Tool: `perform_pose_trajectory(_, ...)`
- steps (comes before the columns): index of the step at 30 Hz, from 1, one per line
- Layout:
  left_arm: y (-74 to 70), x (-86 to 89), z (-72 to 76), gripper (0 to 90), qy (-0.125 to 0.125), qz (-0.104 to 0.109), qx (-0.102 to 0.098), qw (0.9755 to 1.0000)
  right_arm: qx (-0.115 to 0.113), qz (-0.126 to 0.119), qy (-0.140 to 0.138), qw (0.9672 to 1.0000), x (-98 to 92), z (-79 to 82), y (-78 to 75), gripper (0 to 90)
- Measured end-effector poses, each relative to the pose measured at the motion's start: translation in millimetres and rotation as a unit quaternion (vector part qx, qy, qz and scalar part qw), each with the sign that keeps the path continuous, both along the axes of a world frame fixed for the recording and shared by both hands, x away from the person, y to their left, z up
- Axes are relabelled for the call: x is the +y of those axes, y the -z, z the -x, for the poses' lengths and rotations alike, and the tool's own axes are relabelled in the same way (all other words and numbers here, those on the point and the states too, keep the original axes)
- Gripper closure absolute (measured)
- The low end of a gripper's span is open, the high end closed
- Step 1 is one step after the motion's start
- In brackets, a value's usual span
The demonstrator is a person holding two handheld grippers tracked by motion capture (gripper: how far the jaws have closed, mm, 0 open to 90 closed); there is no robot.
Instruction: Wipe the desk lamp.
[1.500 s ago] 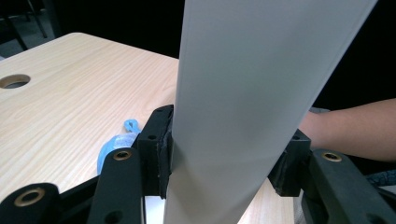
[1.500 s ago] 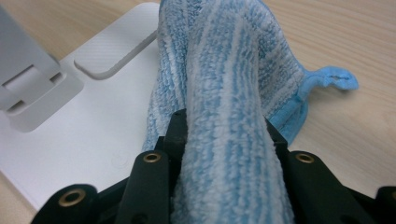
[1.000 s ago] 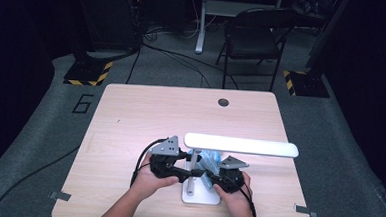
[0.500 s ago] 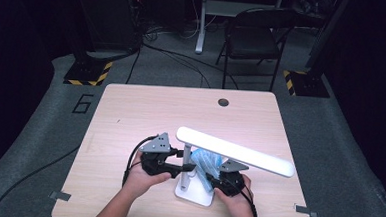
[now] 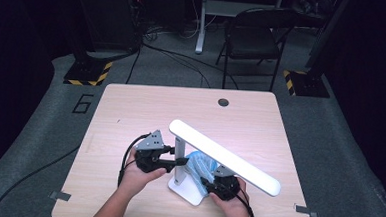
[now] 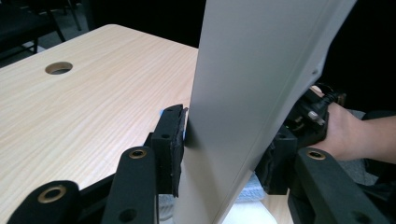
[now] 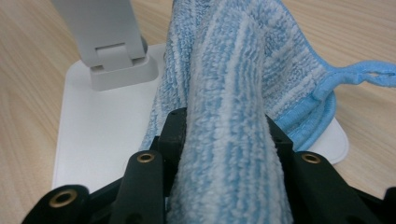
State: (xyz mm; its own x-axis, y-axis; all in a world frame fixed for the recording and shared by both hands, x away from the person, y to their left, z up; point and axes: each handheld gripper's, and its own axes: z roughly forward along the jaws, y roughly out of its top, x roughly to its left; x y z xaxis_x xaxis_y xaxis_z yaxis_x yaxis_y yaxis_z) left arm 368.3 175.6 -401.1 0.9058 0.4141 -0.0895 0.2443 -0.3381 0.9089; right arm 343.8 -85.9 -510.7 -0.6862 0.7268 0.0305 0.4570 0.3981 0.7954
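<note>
White desk lamp (image 5: pixel 218 157) stands near the table's (image 5: pixel 131 110) near edge, its post between both grippers. In the left gripper view, the left gripper (image 6: pixel 219 147), whose jaws have just been closing, clamps the post (image 6: pixel 243 93). In the right gripper view, the right gripper (image 7: pixel 226 135) pinches the blue cloth (image 7: pixel 233 79) over the lamp's base (image 7: pixel 93 126).

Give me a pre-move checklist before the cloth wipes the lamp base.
1. Left tool clamped on the lamp post; its jaws have just been closing: ok.
2. Right tool gripping the blue striped cloth: ok.
3. Cloth lying on the white lamp base: ok.
4. Lamp base flat on the wooden table: ok.
5. Lamp head hanging above the right hand, room to move: cannot tell.
</note>
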Motion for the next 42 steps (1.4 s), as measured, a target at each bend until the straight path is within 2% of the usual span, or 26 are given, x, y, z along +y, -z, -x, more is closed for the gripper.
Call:
perform_pose_trajectory(5, 1.4, 1.5, -0.9, 61.5, -0.019, 0.002, -0.007, 0.9998, 0.009, -0.004, -0.006, 0.9999, 7.3, 5.0, -0.3, 61.0)
perform_pose_trajectory(8, 1.4, 2.0, -1.0, 64.5, -0.026, -0.003, -0.019, 0.9995, 0.007, 0.002, -0.020, 0.9998, 11.1, 7.0, -1.3, 61.0)
perform_pose_trajectory(11, 0.2, 1.2, 2.1, 66.7, -0.033, -0.016, -0.037, 0.9987, 0.009, 0.000, -0.019, 0.9998, 11.4, 8.3, -2.4, 61.3)
perform_pose_trajectory(14, -0.8, 0.4, 4.2, 70.0, -0.039, -0.027, -0.054, 0.9974, 0.011, 0.002, -0.017, 0.9998, 7.5, 7.4, -4.2, 61.9)
perform_pose_trajectory(15, -0.8, 0.6, 4.0, 70.5, -0.041, -0.027, -0.055, 0.9973, 0.015, 0.010, -0.016, 0.9997, 5.7, 6.9, -5.9, 62.0)
perform_pose_trajectory(17, -1.1, 2.4, 2.9, 71.9, -0.041, -0.028, -0.054, 0.9973, 0.008, 0.002, -0.003, 1.0000, 1.8, 5.3, -6.2, 62.1)
perform_pose_trajectory(19, -1.0, 4.1, 2.0, 73.7, -0.044, -0.029, -0.057, 0.9970, 0.005, 0.009, 0.000, 0.9999, -5.6, 1.8, -8.4, 62.1)
perform_pose_trajectory(20, -0.6, 4.6, 2.0, 74.2, -0.045, -0.025, -0.053, 0.9973, -0.003, 0.010, -0.002, 0.9999, -10.1, -0.8, -8.4, 62.1)
perform_pose_trajectory(22, -0.3, 4.4, 1.9, 74.7, -0.048, -0.024, -0.055, 0.9970, 0.000, 0.004, 0.009, 1.0000, -16.8, -3.7, -10.1, 62.1)
perform_pose_trajectory(27, -0.4, 3.8, 1.2, 74.8, -0.037, -0.024, -0.053, 0.9977, -0.004, -0.002, 0.036, 0.9993, -26.1, -6.9, -12.1, 62.3)
perform_pose_trajectory(28, 0.9, 2.5, 0.7, 74.8, -0.036, -0.015, -0.053, 0.9978, -0.005, -0.006, 0.041, 0.9991, -26.1, -7.3, -12.1, 62.3)
perform_pose_trajectory(32, 2.0, 2.0, -3.3, 74.9, -0.019, -0.009, -0.053, 0.9984, -0.006, -0.002, 0.052, 0.9986, -25.4, -7.8, -12.5, 62.2)
perform_pose_trajectory(37, 2.9, 2.0, -4.0, 74.7, -0.004, -0.001, -0.050, 0.9988, -0.011, 0.000, 0.046, 0.9989, -17.2, -12.5, -15.4, 62.1)
perform_pose_trajectory(42, 3.1, 1.6, -3.9, 74.7, 0.006, 0.000, -0.051, 0.9987, -0.007, 0.016, 0.020, 0.9997, 1.7, -19.2, -17.1, 61.5)
